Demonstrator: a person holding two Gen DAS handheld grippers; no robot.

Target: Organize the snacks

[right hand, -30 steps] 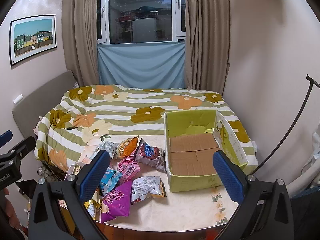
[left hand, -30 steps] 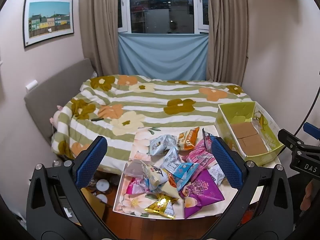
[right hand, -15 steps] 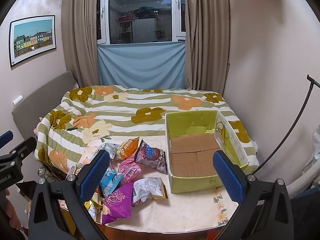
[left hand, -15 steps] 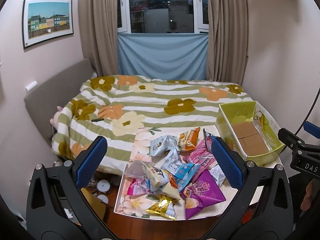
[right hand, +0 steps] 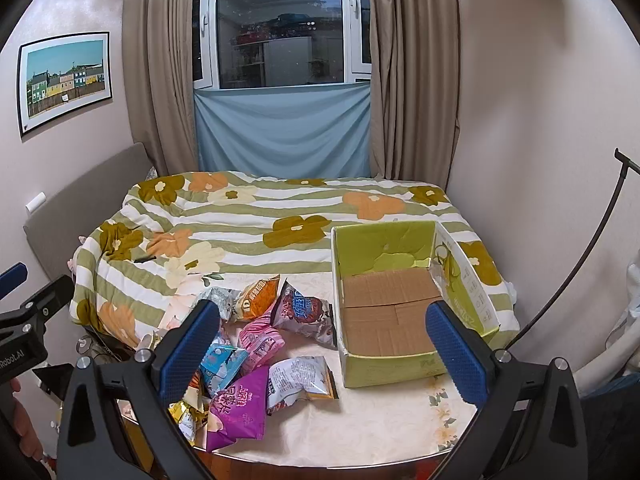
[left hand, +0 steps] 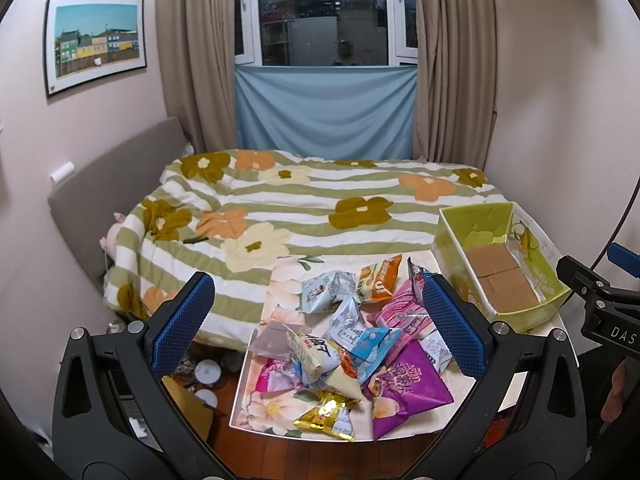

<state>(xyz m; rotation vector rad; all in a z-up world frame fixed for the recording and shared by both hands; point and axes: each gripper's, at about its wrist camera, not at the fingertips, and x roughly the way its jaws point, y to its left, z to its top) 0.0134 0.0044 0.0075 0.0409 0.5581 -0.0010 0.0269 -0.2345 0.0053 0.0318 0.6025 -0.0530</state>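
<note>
Gold packet (left hand: 326,420) clear in left view, both claws (left hand: 320,330) (right hand: 324,350) wide, empty.

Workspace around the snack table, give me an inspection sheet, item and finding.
Surface: table with floral cloth, against the bed.
Job's things: snack packets piled loose at the table's left; green cardboard box on the right, only its cardboard floor showing inside.
Clutter: small round items on the floor left of the table.
Grippers: left gripper and right gripper open, holding nothing.
Cables: thin black line along the right wall.
Surroundings: flowered bedspread, curtained window, framed picture.
</note>
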